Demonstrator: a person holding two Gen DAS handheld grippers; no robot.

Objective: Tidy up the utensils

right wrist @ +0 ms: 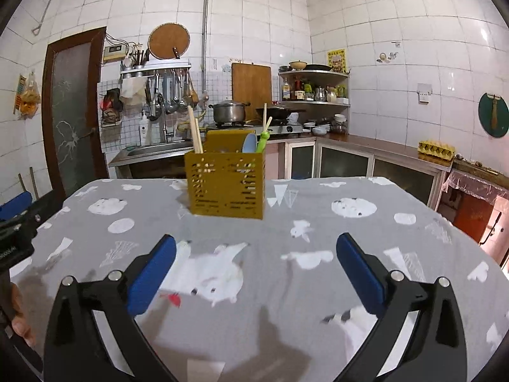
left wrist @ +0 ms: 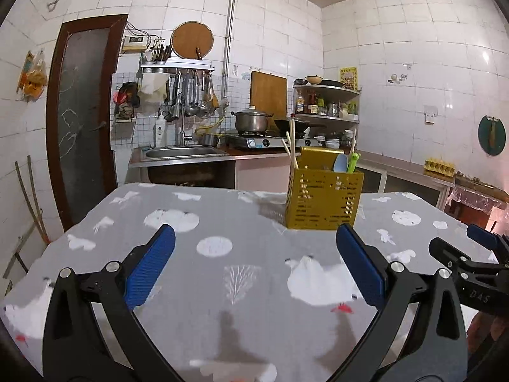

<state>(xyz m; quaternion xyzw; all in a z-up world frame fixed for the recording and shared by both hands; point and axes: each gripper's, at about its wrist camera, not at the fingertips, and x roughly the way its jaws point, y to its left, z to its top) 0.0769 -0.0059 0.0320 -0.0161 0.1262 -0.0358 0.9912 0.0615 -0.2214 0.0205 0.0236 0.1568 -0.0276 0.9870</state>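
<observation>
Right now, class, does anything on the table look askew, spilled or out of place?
Nothing stands out. The yellow utensil holder stands upright on the grey tablecloth, with chopsticks, a blue spoon and a green utensil standing inside it. Nothing lies loose on the cloth, and both tongs are open and empty.

holder (right wrist: 226, 183): 1, centre | chopsticks (right wrist: 194, 131): 4 visible | blue spoon (right wrist: 249, 143): 1 | green utensil (right wrist: 262, 140): 1 | grippers: 2

Two low wrist views facing across the table (left wrist: 95, 222), side by side, sharing the yellow caddy (right wrist: 226, 184)
</observation>
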